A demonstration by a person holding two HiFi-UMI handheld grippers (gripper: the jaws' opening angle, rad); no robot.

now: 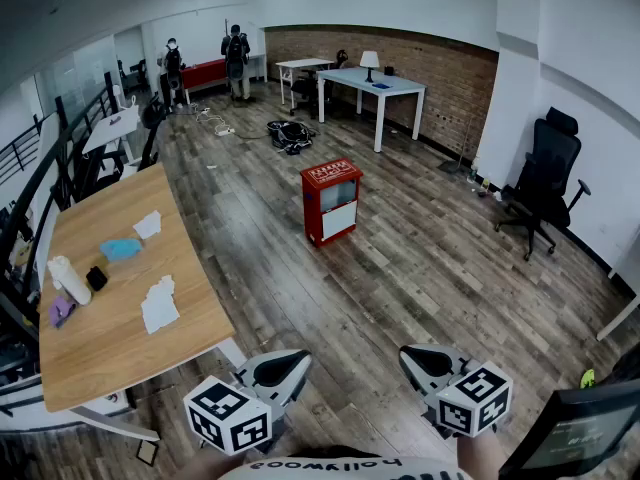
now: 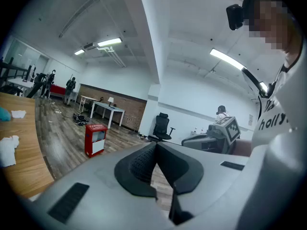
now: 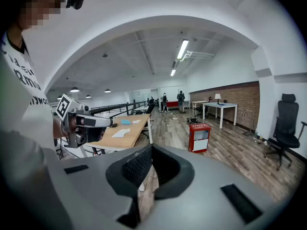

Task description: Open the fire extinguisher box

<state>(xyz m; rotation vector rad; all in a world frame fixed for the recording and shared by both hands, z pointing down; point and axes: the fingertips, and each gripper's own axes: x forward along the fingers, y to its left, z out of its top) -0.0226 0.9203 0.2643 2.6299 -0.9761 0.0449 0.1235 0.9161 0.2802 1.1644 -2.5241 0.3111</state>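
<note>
The fire extinguisher box (image 1: 331, 200) is a red cabinet with a white front panel. It stands closed on the wood floor in the middle of the room, some way ahead of me. The left gripper view shows the box (image 2: 95, 139) small at its left, and the right gripper view shows the box (image 3: 199, 137) right of centre. My left gripper (image 1: 296, 360) and right gripper (image 1: 412, 356) are held low near my body, far from the box. The left gripper (image 2: 156, 145) and the right gripper (image 3: 151, 148) are both shut with nothing between the pads.
A wooden table (image 1: 110, 308) with papers, a blue cloth and a white roll stands at my left. Further back are a white desk (image 1: 375, 86), floor cables (image 1: 290, 134) and people (image 1: 237, 58). A black office chair (image 1: 545, 173) stands right. A screen (image 1: 580, 430) is near my right gripper.
</note>
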